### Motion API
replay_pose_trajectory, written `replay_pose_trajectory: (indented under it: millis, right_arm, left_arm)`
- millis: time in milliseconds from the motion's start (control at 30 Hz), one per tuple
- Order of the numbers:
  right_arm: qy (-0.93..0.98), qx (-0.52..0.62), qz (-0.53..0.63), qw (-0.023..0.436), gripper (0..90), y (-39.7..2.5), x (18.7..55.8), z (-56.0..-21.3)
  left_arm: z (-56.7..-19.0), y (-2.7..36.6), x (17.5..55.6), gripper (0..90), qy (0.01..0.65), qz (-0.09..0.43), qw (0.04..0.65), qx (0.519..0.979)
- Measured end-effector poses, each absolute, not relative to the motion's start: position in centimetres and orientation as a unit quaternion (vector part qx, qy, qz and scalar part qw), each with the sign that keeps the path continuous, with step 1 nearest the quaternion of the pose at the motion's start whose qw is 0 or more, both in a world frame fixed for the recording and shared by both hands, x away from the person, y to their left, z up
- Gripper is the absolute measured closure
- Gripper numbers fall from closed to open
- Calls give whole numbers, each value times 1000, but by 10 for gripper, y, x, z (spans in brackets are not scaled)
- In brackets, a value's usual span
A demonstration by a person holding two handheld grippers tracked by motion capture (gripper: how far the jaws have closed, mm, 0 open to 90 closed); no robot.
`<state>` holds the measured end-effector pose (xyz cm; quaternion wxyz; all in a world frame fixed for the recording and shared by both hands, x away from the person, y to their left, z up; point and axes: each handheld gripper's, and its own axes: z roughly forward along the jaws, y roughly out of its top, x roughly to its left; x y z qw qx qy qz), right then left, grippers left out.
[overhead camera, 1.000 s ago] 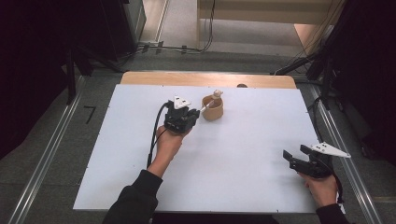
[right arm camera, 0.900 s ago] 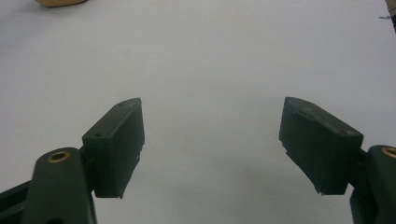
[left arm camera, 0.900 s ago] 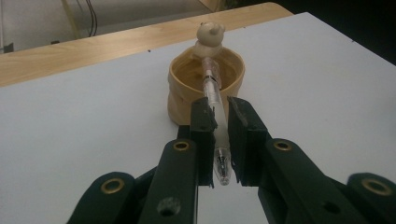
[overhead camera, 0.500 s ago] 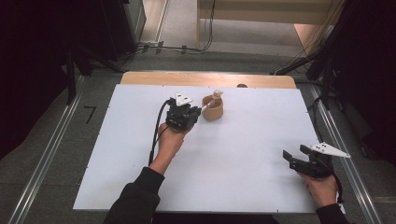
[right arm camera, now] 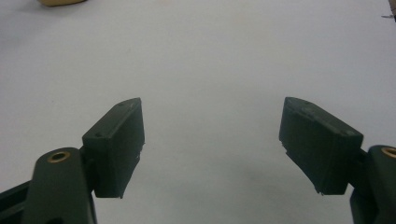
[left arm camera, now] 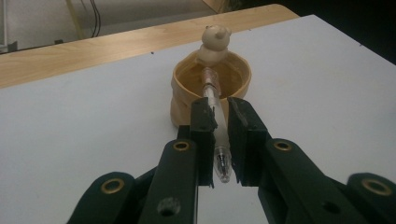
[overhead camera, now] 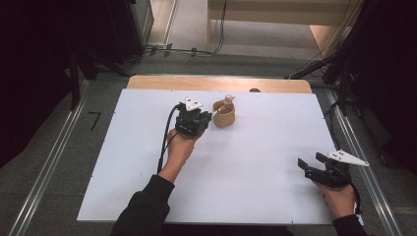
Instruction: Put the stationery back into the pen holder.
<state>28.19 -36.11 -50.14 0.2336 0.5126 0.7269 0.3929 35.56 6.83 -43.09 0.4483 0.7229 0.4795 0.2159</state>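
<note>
Evenly lit from above on the white table [overhead camera: 255, 162], dark and murky beyond its edges, soft faint shadows under the right gripper [right arm camera: 210, 144], mild glare on the pen [left arm camera: 218, 140] barrel, slight softness overall, near jaw bases blurred in both gripper views.

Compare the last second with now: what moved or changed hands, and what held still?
Very little changed. The left tool stays shut on the bear-topped pen, whose top end sits in the tan cup; hand and cup shifted barely, if at all. The right tool remains open, idle at the table's right edge.
</note>
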Motion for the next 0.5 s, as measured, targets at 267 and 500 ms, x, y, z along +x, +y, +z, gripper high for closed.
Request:
replay_pose_trajectory:
  millis: [267, 500]
  right_arm:
    - [727, 512, 393, 233, 210, -361, 282, -502]
    - [728, 511, 393, 233, 210, -361, 282, -502]
  left_arm:
    - [-432, 66, 358, 813, 480, 216, 450, 722]
    - [-430, 64, 359, 813, 479, 218, 451, 721]
